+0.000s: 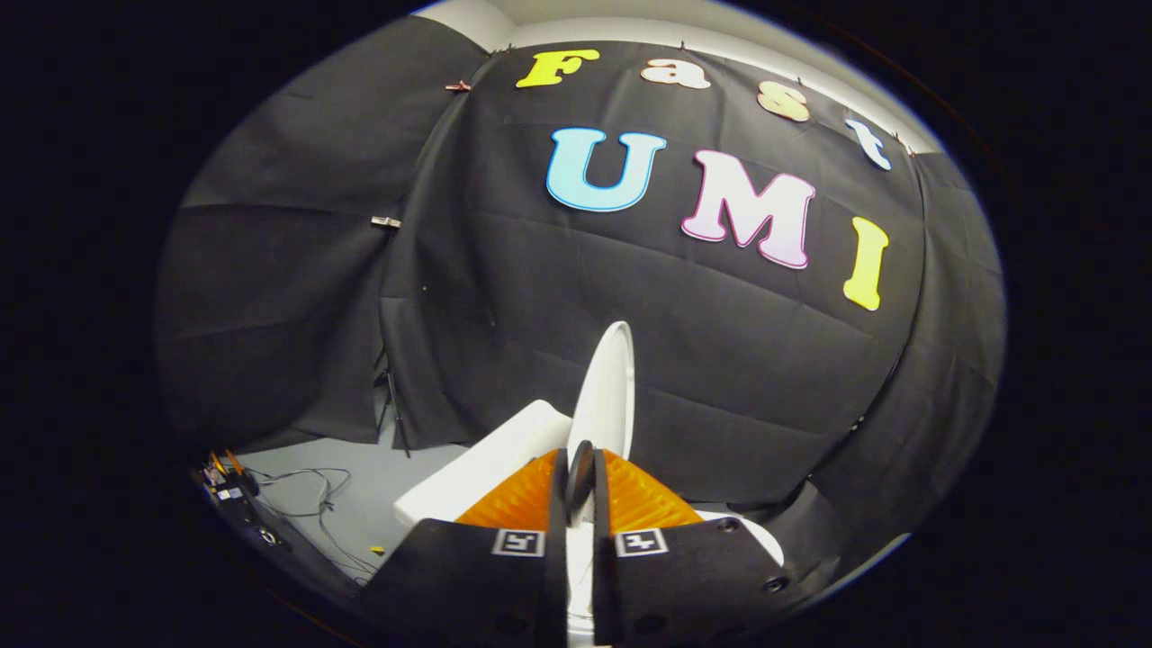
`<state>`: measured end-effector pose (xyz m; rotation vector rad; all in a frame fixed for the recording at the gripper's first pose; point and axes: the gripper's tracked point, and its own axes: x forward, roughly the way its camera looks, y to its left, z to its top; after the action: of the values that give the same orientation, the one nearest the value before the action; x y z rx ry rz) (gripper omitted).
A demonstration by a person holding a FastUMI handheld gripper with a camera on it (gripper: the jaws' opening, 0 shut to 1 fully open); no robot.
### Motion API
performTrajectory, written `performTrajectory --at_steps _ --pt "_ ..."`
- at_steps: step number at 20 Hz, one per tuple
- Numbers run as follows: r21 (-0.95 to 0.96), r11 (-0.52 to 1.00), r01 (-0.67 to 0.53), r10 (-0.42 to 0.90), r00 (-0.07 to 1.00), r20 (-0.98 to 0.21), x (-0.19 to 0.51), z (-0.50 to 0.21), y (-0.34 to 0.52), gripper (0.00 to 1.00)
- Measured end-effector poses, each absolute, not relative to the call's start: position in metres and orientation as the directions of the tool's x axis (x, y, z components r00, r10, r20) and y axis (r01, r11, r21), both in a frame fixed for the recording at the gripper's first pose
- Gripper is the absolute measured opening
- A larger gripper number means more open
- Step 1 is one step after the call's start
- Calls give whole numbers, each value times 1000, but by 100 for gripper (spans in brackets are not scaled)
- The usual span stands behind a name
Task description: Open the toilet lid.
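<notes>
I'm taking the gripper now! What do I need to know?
Gripper: fingers nearly together, pinching the edge of the lid between them.
Lid: raised, standing almost upright, edge-on ahead of the fingers, in front of the black cloth wall.
Tank: just beside the lid.
Done: lid is lifted.
Left: probably ease it back to rest, then let go.

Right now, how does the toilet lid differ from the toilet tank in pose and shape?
The toilet lid stands raised on edge, between the fingers of the gripper, which are shut on it; the toilet tank sits beside it, to the left. The lid is thin and rounded; the tank is blocky, with a flat top. Both are white.
</notes>
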<state>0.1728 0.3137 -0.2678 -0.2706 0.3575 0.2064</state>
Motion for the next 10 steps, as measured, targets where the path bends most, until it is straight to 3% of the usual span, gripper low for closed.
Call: performTrajectory --at_steps 5,10 --pt "-123 948 -293 232 902 -365 162 -252 313 100" --pt "-115 947 -301 258 922 -288 144 -198 292 100"
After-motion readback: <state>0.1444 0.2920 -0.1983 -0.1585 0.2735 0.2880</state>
